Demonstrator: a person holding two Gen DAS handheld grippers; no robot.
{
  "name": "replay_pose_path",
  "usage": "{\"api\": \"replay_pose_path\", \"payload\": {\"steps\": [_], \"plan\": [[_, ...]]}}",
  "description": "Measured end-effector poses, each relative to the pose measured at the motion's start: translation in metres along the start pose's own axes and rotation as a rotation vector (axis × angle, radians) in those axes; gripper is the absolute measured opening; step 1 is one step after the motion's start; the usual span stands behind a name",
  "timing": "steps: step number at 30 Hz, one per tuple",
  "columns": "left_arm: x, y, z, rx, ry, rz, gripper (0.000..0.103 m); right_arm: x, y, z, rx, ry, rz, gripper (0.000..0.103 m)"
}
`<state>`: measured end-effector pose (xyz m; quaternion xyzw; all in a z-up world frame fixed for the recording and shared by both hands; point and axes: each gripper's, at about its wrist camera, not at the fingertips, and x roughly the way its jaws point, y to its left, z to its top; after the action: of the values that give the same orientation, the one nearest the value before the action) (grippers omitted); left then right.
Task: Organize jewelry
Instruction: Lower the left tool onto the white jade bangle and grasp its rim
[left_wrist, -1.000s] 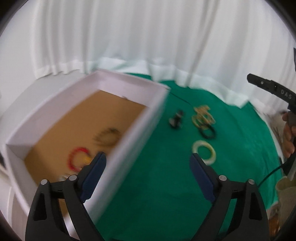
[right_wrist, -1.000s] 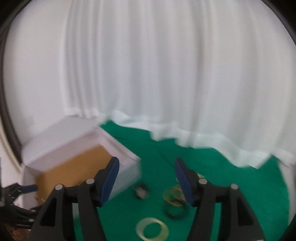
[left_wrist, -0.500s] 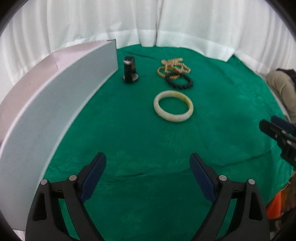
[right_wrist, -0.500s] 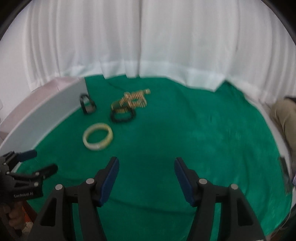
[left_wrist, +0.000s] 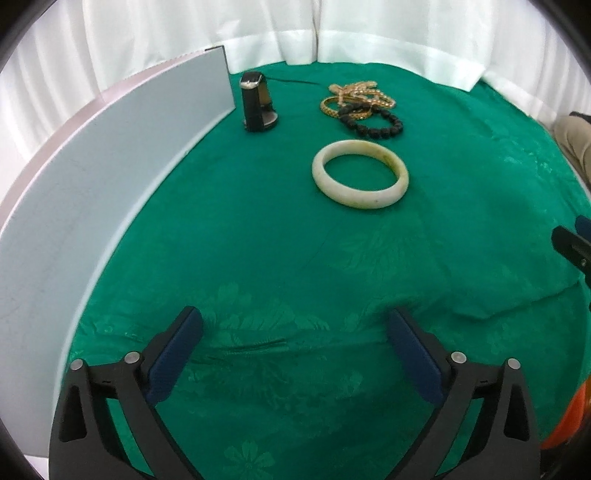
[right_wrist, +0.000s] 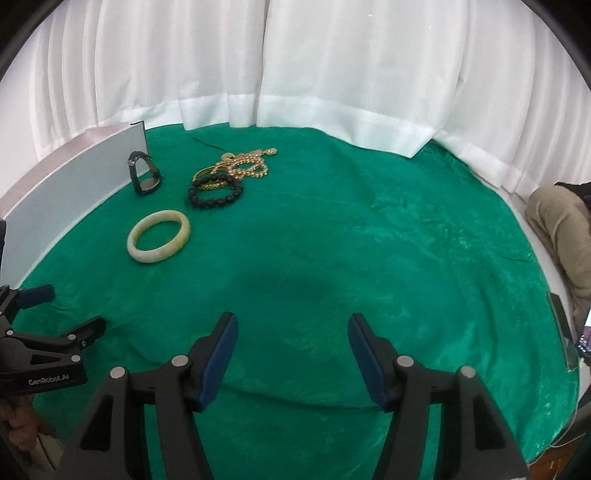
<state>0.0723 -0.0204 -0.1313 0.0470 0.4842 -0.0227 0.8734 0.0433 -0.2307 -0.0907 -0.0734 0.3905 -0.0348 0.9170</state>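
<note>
A cream bangle (left_wrist: 360, 179) lies flat on the green cloth; it also shows in the right wrist view (right_wrist: 159, 240). Behind it lie a black bead bracelet (left_wrist: 371, 120) (right_wrist: 215, 192) and a tangle of gold chains (left_wrist: 356, 96) (right_wrist: 240, 166). A black watch (left_wrist: 255, 101) (right_wrist: 143, 172) stands next to the white box wall (left_wrist: 92, 192) (right_wrist: 70, 192). My left gripper (left_wrist: 293, 336) is open and empty, low over the cloth, well short of the bangle. My right gripper (right_wrist: 291, 339) is open and empty over bare cloth, right of the jewelry.
White curtains (right_wrist: 295, 74) hang behind the table. The box's inside is hidden behind its wall. The left gripper (right_wrist: 48, 325) appears at the right view's left edge, the right gripper's fingertip (left_wrist: 572, 243) at the left view's right edge. A person's leg (right_wrist: 565, 221) is at the far right.
Both grippers have dropped from high above the box down close to the cloth. The box's inside has gone out of sight. The jewelry has not moved.
</note>
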Motion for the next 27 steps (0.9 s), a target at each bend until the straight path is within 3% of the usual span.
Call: {"api": "replay_pose_path", "payload": {"steps": [18,23,27], "plan": [[0.002,0.005,-0.005,-0.023,-0.018,-0.035,0.103,0.004,-0.007,0.000,0.002,0.016,-0.051,0.063],[0.000,0.010,0.003,-0.015,0.013,-0.065,0.102,0.006,-0.006,-0.006,0.009,0.029,-0.035,0.063],[-0.006,0.018,0.023,-0.045,-0.012,-0.102,0.102,0.009,-0.005,-0.011,0.015,0.047,-0.017,0.063]]}}
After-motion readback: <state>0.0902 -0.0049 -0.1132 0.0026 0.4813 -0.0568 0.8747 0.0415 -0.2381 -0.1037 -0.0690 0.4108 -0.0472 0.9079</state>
